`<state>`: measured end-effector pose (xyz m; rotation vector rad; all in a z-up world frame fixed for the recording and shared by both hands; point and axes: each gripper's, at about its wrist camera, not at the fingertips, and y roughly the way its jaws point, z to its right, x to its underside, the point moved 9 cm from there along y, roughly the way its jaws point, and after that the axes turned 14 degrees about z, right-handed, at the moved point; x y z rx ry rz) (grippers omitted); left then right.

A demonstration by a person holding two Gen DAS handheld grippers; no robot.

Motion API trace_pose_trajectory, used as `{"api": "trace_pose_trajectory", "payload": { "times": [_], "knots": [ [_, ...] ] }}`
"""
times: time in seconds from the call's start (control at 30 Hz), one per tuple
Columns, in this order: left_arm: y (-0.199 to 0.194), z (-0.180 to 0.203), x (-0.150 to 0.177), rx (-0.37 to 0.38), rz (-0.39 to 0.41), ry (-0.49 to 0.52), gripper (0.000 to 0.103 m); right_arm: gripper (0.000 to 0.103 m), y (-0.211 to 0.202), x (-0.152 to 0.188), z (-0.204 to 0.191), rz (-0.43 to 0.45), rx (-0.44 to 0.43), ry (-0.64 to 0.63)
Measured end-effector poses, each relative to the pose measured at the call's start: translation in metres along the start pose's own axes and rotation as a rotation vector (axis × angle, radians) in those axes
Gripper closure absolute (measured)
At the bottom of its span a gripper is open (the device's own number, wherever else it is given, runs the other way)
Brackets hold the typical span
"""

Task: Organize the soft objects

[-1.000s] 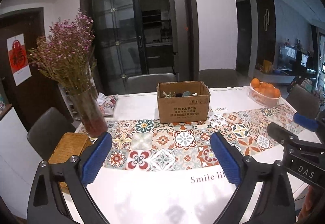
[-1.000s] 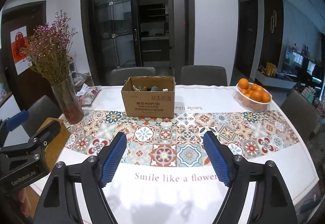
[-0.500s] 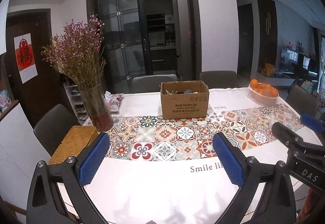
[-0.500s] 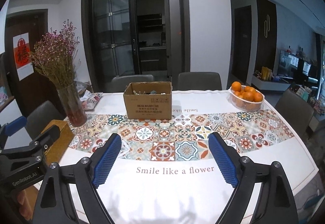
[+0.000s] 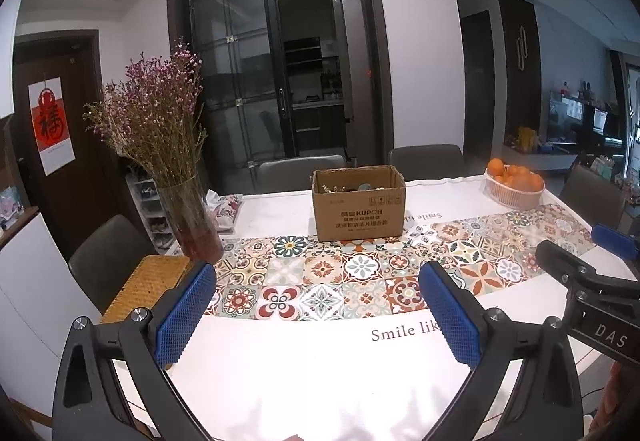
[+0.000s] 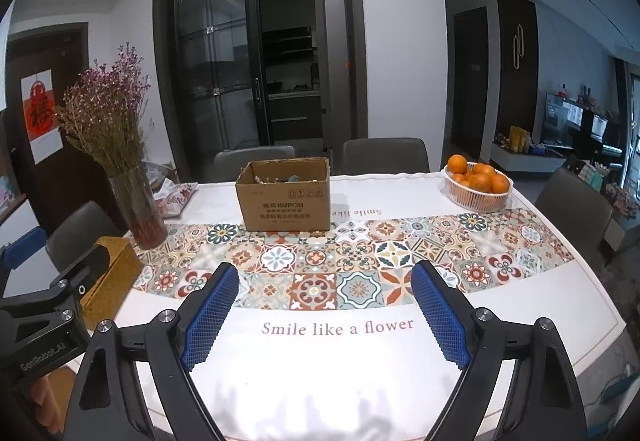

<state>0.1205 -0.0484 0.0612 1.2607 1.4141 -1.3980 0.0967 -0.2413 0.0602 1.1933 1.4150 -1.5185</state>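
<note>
Surface: a white surface (image 6: 320, 381) with a band of patterned tiles across its middle and the words "Smile like a flower" printed along the near side.
Room: a dining room with a dark glass sliding door (image 6: 256, 73) behind the surface, a red paper sign (image 5: 52, 125) on a door at the left, and screens on a low unit at the far right.
Counts: one cardboard box (image 6: 286, 201), one glass vase (image 5: 192, 221) of dried purple flowers, one white basket of oranges (image 6: 478, 187), one woven yellow box (image 5: 150, 287), four grey chairs in sight.
Task's things: small items lie inside the open cardboard box; what they are cannot be told.
Left hand-held gripper (image 5: 318, 307): released, jaws wide apart, nothing between them; the cardboard box stands well ahead, beyond the tile band.
Right hand-held gripper (image 6: 324, 311): released, nothing between the jaws; the box is well ahead and slightly left.
</note>
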Motion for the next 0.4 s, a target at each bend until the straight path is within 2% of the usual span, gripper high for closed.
{"api": "trace_pose_trajectory", "payload": {
  "times": [0.4],
  "knots": [
    [0.0096,-0.0019,0.008,-0.002,-0.033,-0.009,0.0,0.014,0.0091,0.0076,-0.0019,-0.027,-0.003,-0.004]
  ]
}}
